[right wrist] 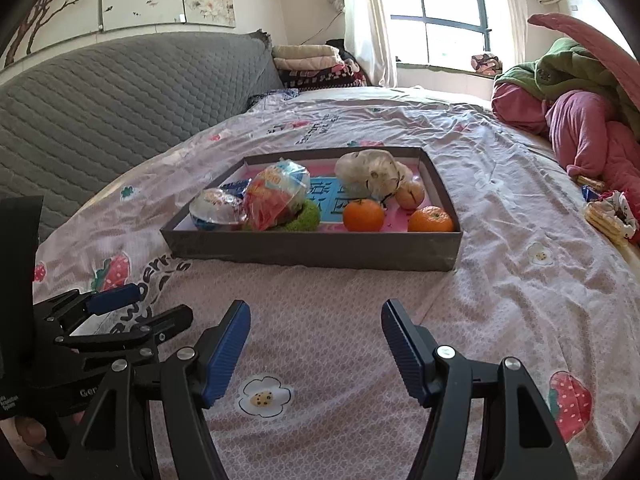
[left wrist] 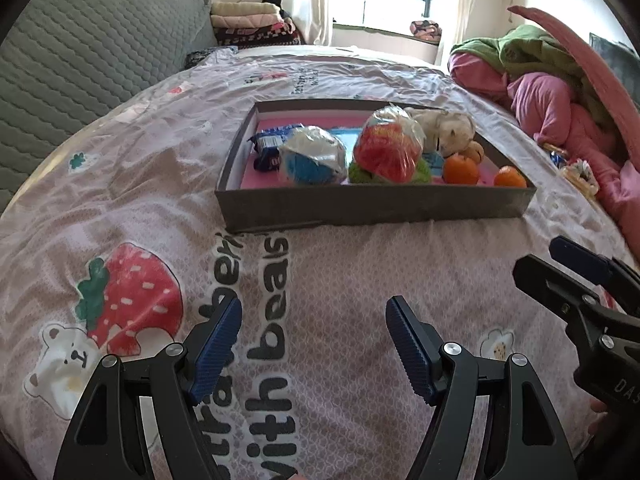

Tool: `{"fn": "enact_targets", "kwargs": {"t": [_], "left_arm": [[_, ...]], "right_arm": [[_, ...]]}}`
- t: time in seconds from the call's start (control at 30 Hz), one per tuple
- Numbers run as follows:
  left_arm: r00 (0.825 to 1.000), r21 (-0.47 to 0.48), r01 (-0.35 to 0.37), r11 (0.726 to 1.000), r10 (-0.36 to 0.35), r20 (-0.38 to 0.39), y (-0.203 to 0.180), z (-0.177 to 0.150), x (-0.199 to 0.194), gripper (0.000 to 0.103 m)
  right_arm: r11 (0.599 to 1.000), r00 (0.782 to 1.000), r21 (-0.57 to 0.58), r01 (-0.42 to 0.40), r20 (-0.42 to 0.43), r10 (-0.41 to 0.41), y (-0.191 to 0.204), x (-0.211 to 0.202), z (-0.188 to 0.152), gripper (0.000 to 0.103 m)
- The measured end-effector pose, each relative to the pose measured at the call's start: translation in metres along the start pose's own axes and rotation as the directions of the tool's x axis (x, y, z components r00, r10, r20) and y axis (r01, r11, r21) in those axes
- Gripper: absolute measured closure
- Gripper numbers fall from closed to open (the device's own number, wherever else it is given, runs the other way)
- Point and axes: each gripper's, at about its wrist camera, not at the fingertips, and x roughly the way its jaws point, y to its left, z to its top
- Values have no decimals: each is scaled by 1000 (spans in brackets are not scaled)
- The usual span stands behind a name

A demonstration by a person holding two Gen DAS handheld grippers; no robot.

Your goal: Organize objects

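Left wrist view: left gripper (left wrist: pixel 314 344) and right gripper (right wrist: pixel 316 348) hang open and empty over the bed's near edge. Box (right wrist: pixel 312 249) sits mid-bed, holding oranges (right wrist: pixel 363 215), wrapped balls and a plush. Approach over its near wall.

Blue snack packet (left wrist: pixel 267 148) half hidden behind wrapped blue ball (left wrist: pixel 312 159).

The bedsheet (right wrist: pixel 340 320) is soft printed cloth, lightly creased. The box (right wrist: pixel 312 250) looks like matt grey cardboard. Two balls (left wrist: pixel 312 156) sit in glossy, crinkled plastic wrap. The oranges (right wrist: pixel 363 215) have dimpled, faintly shiny peel. The headboard (right wrist: pixel 120 108) is quilted grey fabric.
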Motion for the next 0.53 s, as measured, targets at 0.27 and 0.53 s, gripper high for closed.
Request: {"fn": "enact_targets", "kwargs": {"t": [0.27,0.53], "left_arm": [[1000,5,-13,1000,13,11,-2,-1,-1,27],[1000,7,-4,1000,4,4,-2,-1,1,27]], "right_arm": [[1000,1000,-7,-5,-14,5,3,4,-3,35],[1000,1000,-13,-7,-20,7,5,8,-3,35]]}}
